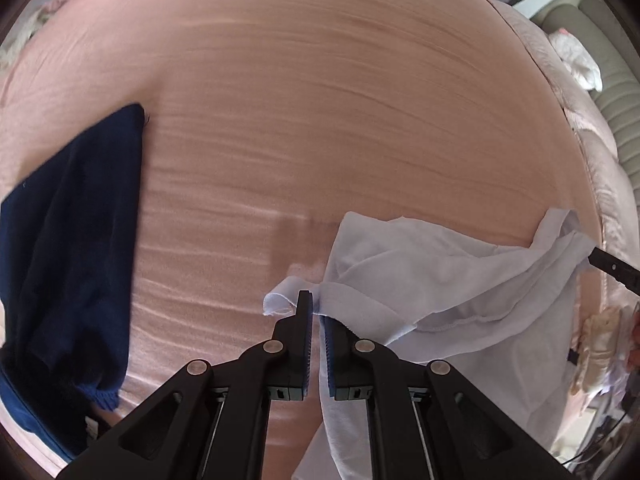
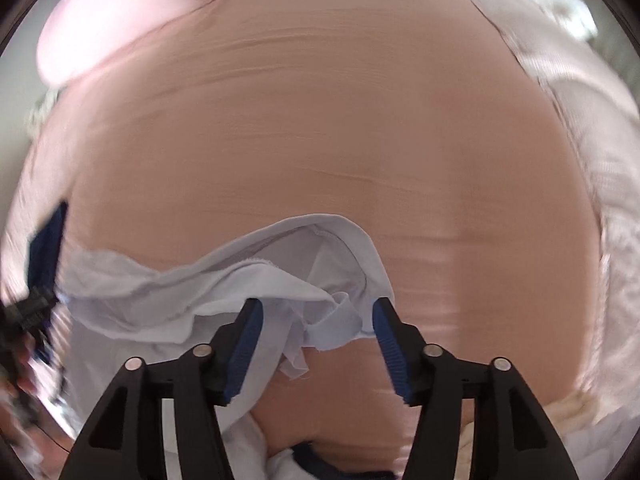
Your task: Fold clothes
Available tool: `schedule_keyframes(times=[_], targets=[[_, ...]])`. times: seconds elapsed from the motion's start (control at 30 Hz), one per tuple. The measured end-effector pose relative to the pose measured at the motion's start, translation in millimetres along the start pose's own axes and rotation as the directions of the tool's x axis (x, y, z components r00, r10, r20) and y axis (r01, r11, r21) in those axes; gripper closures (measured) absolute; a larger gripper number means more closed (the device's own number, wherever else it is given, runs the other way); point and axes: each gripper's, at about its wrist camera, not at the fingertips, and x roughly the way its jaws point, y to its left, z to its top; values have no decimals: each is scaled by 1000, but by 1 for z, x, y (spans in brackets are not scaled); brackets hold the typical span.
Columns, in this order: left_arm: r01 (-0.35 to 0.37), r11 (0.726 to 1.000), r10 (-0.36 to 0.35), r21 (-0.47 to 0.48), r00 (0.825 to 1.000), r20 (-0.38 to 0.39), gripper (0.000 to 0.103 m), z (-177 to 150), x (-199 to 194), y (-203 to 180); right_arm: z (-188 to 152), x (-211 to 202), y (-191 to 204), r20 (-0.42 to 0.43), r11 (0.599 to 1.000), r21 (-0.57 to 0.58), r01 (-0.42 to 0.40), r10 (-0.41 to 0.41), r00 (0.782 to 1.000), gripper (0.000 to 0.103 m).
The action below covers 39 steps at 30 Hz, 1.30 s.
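Left wrist view: the left tongs (image 1: 315, 312) pointed steeply down over a pink bedsheet (image 1: 320, 100), jaws pinched together on a fold of the pale blue garment (image 1: 420, 276), cloth caught in the narrow slit between the blue pads. A small curl of the same fabric stuck out at 9 o'clock of the fingertips. The rest of the garment spread out toward 3 o'clock, crumpled, hem seam showing, and hung down past the tongs at 6 o'clock. A black tip of the right tongs (image 1: 612, 268) showed at the garment's far edge, 3 o'clock; contact there unclear. A dark navy garment (image 1: 72, 240) lay flat on the sheet at 9 o'clock, well apart from the blue one. A quilted pink cover (image 1: 580, 140) ran along the bed edge at 2 o'clock.

Right wrist view, blurred: the right tongs (image 2: 318, 316) stood with jaws apart, pads not pressing anything. The bunched garment edge lay between and just beyond the fingers, on the sheet. The left tongs (image 2: 36, 304) were at 9 o'clock. A pink pillow (image 2: 120, 20) sat at 11 o'clock.
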Motion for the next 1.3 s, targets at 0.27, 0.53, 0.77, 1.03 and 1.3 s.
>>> schedule_keyframes(times=[0.27, 0.53, 0.77, 1.03, 1.3], targets=[[59, 998, -59, -1, 998, -13, 95, -8, -10, 5, -9, 0, -26, -44, 990, 128, 65, -60, 997, 42], [202, 972, -203, -121, 979, 1, 30, -13, -4, 17, -26, -4, -56, -39, 867, 475, -150, 191, 981, 42], [310, 917, -314, -250, 949, 24, 30, -17, 4, 28, -42, 3, -72, 5, 732, 650, -206, 267, 964, 42], [312, 925, -317, -218, 948, 12, 30, -23, 3, 10, -48, 22, -60, -44, 715, 674, -184, 287, 957, 42], [134, 986, -133, -101, 991, 23, 30, -23, 8, -35, -47, 24, -29, -66, 785, 597, -164, 252, 966, 42]])
